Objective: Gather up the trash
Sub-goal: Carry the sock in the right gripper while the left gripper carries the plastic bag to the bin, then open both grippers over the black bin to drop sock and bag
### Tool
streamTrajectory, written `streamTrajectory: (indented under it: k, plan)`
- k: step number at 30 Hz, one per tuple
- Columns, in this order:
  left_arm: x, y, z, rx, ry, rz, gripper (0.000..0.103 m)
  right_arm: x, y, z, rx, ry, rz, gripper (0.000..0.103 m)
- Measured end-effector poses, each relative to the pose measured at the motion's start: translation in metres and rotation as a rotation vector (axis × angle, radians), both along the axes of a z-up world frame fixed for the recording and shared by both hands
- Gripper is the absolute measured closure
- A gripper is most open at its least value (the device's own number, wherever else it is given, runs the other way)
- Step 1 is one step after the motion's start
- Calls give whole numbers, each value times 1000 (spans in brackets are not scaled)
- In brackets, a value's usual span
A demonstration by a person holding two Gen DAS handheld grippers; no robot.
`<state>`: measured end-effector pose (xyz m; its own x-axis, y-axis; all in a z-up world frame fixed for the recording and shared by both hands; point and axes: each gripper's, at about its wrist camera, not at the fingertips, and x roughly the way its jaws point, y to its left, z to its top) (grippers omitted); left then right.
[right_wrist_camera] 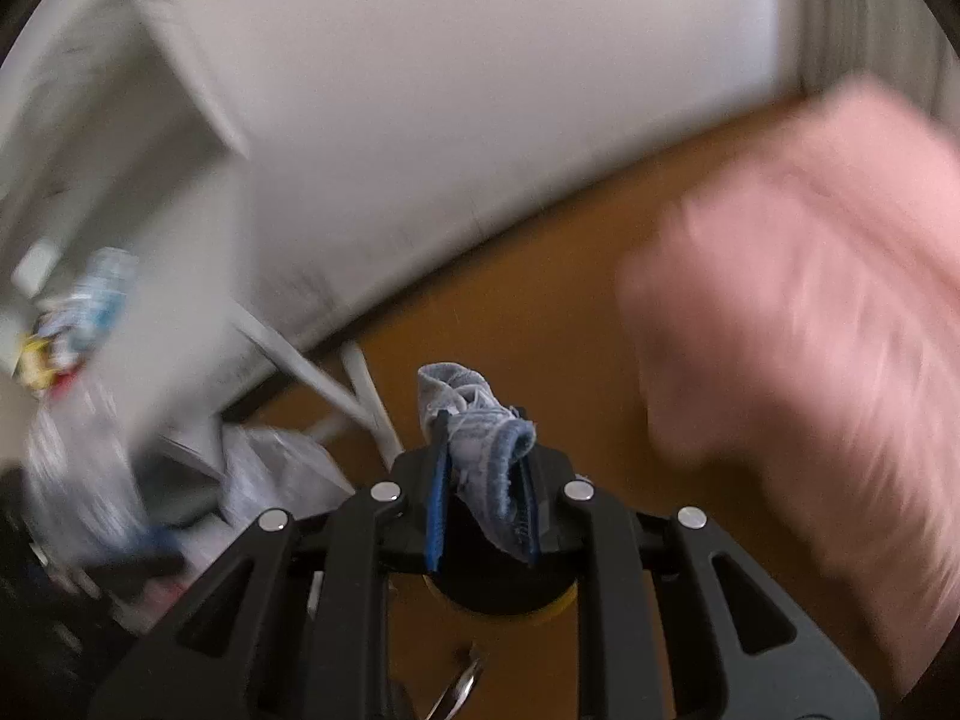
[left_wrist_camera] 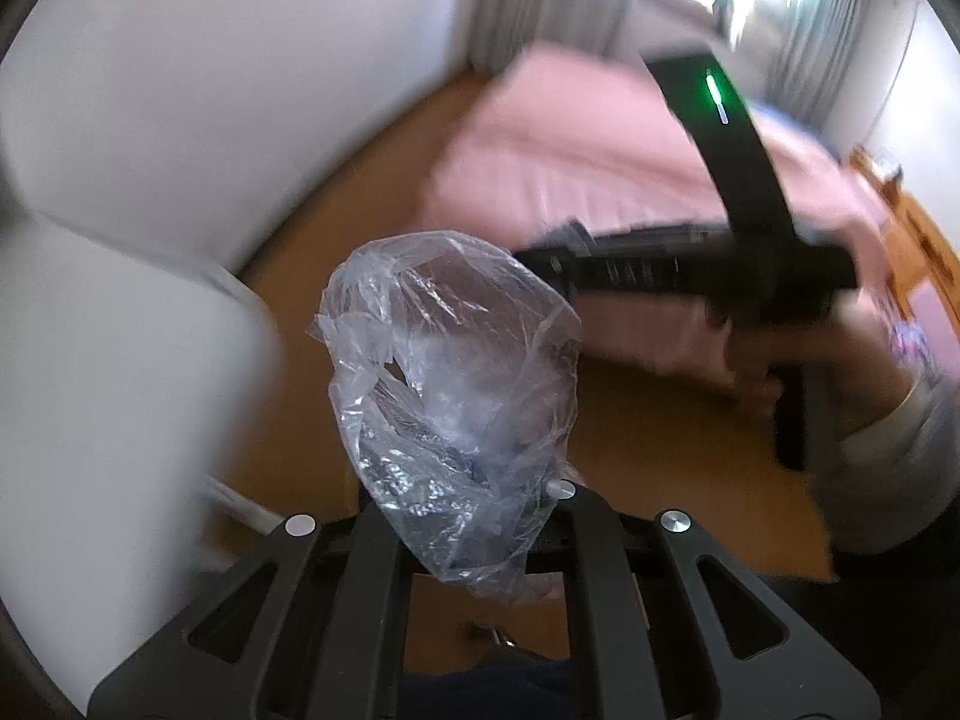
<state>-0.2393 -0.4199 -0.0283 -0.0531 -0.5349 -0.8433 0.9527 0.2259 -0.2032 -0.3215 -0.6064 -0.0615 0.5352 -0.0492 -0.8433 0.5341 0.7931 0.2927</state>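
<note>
**Inspector:** Condition of the left-hand item?

**Assistant:** A clear plastic bag (left_wrist_camera: 450, 396), thin, crinkled film with glossy creases and one small tear. The left gripper (left_wrist_camera: 474, 516) has its jaws closed together on the bag's lower end; the rest balloons forward beyond the fingertips, above the wooden floor (left_wrist_camera: 372, 192).

**Inspector:** And the right?

**Assistant:** A blue-grey cloth scrap (right_wrist_camera: 480, 450), soft, frayed, with a thick rolled hem. The right gripper (right_wrist_camera: 480, 468) is clamped on it between the blue-edged fingers (right_wrist_camera: 437, 498); a crumpled end projects past the tips.

**Inspector:** Surroundings?

**Assistant:** Blurred pink bedding (right_wrist_camera: 810, 330) right of the fingers; white wall (right_wrist_camera: 480, 120) ahead.
</note>
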Motion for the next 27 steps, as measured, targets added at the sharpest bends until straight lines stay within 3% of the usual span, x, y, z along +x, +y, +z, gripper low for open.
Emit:
streamTrajectory:
  k: [3, 4, 5, 7, 9, 15, 16, 17, 18, 19, 24, 26, 27]
  plan:
    - [10, -30, -90, 177, 131, 19, 96, 3, -19, -101, 186, 152, -55, 84]
    - [16, -40, -127, 251, 162, 30, 97, 2, -20, -123, 243, 173, -64, 84]
    - [16, -45, -142, 280, 178, 37, 97, 3, -20, -151, 322, 207, -78, 84]
    - [22, -54, -171, 333, 196, 33, 97, 5, -18, -179, 385, 245, -84, 84]
    - [24, -61, -182, 349, 204, 39, 97, 7, -20, -192, 438, 248, -106, 84]
    - [18, -56, -181, 331, 221, 38, 95, 2, -26, -204, 522, 200, -153, 81]
    - [17, -50, -179, 323, 215, 49, 84, 3, -26, -205, 531, 194, -155, 78]
    - [18, -45, -177, 321, 222, 54, 48, 4, -31, -207, 534, 198, -160, 59]
    - [18, -50, -174, 318, 227, 60, 25, 5, -31, -205, 531, 211, -175, 30]
    - [17, -51, -172, 295, 208, 79, 7, 6, -32, -205, 524, 207, -184, 22]
    - [6, -45, -148, 224, 147, 73, 7, 9, -38, -184, 480, 138, -215, 21]
    - [-3, -43, -126, 171, 113, 68, 7, 3, -46, -155, 379, 108, -265, 21]
    - [-11, -39, -100, 103, 83, 48, 7, -1, -49, -136, 295, 101, -289, 21]
